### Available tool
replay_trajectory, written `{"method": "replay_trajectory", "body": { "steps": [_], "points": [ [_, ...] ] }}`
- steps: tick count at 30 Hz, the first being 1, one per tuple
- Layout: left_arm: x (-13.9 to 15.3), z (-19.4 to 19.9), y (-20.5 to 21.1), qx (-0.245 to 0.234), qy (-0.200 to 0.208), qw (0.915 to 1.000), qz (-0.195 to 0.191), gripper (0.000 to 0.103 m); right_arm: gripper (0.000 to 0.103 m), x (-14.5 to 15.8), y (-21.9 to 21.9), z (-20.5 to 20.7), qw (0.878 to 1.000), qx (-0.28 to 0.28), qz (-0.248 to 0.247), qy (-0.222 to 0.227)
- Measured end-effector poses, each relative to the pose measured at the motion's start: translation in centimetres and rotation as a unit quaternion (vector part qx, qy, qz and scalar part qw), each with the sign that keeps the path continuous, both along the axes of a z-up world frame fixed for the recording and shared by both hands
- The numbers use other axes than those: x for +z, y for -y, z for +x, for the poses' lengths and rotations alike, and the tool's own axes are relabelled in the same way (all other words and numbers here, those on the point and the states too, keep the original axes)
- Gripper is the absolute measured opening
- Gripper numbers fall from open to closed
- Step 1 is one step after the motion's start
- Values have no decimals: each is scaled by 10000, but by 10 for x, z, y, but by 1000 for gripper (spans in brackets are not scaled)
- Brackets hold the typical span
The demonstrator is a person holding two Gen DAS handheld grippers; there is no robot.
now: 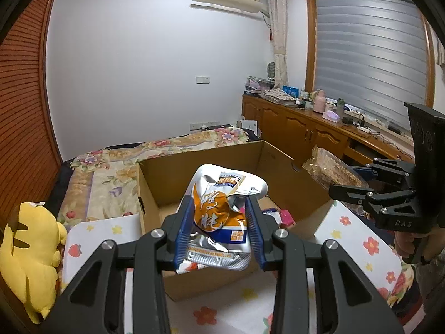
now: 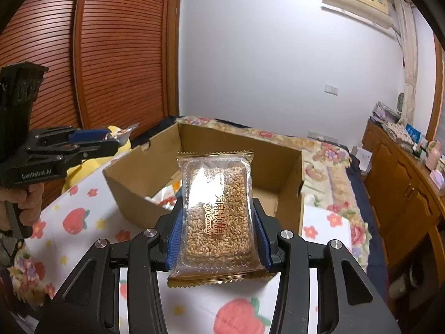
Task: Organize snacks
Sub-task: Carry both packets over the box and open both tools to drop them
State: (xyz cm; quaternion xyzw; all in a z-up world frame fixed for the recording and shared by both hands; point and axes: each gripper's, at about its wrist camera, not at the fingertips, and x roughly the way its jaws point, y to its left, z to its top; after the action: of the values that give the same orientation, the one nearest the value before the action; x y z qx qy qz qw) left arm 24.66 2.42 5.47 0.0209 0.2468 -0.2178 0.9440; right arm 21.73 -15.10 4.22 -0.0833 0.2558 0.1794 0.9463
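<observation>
Fingers of left gripper [image 1: 219,228] clamp foil snack pouch [image 1: 222,211] – right gripper [image 2: 218,233] grips sesame candy pack [image 2: 217,211] over box [image 2: 289,194]

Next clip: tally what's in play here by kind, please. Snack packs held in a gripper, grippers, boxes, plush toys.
Snack packs held: 2, a silver-orange pouch in the left gripper and a sesame candy pack in the right gripper
Grippers: 2
Cardboard box: 1
Yellow plush toy: 1
Total: 6
</observation>
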Motion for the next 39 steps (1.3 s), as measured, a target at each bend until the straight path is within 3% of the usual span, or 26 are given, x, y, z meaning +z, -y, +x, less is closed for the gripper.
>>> {"method": "replay_trajectory", "body": {
  "steps": [18,31,34,36,39],
  "points": [
    [-27,55,14,-82,-174,9998,-81,36,44,-27,-8,79,9997,-31,181,-187],
    [-44,66,29,-67,-406,9991,142,37,45,-48,-14,99,9988,28,120,-482],
    [-47,67,29,-50,-513,9986,105,39,47,-51,-12,100,9982,2,160,-585],
    [-47,66,27,0,-513,9986,94,50,49,-52,-9,99,9978,3,193,-640],
    [-45,62,23,40,-471,9988,85,50,50,-53,-9,97,9976,6,206,-654]
  ]
}}
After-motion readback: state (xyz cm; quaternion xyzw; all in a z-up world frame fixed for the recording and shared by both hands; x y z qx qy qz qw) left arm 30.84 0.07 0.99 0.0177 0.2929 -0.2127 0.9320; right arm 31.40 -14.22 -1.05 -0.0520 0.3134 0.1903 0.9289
